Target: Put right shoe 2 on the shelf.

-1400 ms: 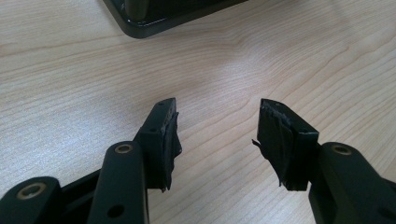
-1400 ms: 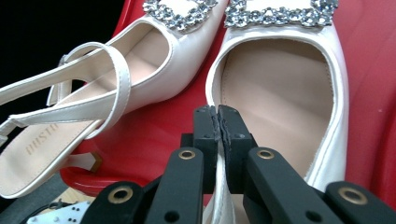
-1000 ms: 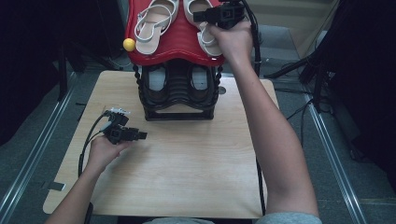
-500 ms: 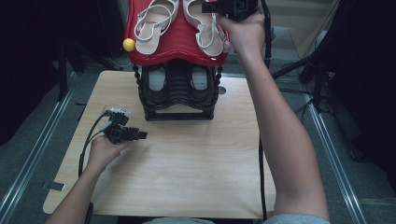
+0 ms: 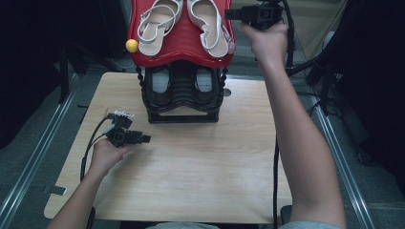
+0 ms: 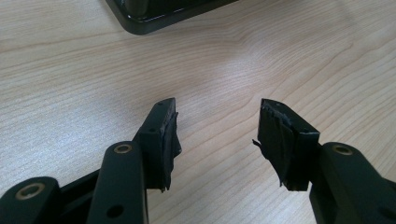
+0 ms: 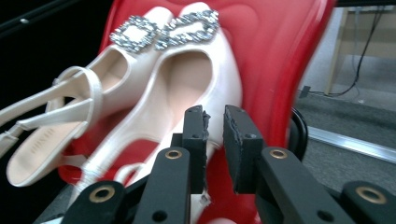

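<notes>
Right gripper (image 5: 231, 14) off right sandal (image 5: 208, 26), jaws just opening (narrow gap, nothing between); left gripper (image 6: 217, 135) wide.

A pale wood-grain surface (image 5: 191, 171) stands on a grey floor (image 5: 28, 143). Metal rails (image 5: 33, 162) run along both its sides. The far left lies dark; a beige panel (image 5: 315, 24) stands beyond, with black cables (image 5: 329, 62) nearby.

Faint print stands on the insole of the left sandal (image 7: 44, 140); its letters are too blurred to read.
</notes>
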Motion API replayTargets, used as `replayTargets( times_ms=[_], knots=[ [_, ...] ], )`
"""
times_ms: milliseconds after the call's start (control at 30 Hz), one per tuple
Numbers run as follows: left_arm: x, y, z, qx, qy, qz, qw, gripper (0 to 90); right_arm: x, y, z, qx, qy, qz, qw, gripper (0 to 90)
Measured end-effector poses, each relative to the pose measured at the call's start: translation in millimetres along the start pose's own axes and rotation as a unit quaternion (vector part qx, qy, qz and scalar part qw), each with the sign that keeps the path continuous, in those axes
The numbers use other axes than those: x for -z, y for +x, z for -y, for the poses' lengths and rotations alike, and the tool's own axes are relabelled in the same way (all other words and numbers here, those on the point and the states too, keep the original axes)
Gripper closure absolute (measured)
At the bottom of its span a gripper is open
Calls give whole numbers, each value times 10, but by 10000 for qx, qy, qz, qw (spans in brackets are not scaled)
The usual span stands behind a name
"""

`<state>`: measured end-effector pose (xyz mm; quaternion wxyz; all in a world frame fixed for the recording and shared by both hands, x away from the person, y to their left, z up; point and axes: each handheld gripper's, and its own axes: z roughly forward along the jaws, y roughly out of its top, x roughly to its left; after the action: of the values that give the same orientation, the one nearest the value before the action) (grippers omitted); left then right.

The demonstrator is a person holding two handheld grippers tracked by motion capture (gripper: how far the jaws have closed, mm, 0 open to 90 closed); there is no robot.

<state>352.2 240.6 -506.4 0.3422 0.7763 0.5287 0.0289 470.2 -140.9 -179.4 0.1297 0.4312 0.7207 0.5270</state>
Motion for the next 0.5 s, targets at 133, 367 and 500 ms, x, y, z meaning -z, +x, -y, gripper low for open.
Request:
replayTargets(
  times_ms=[133, 367, 500],
  knots=[
    [2, 0, 1, 11, -18, 9, 10000, 479, 35, -76, 67, 34, 9, 154, 9999, 789],
    [5, 1, 11, 5, -2, 16, 10000, 478, 92, -157, 179, 3, -11, 191, 9998, 765],
    [8, 5, 14, 38, -21, 5, 10000, 478, 114, -200, 255, -2, -19, 220, 9998, 752]
  ],
)
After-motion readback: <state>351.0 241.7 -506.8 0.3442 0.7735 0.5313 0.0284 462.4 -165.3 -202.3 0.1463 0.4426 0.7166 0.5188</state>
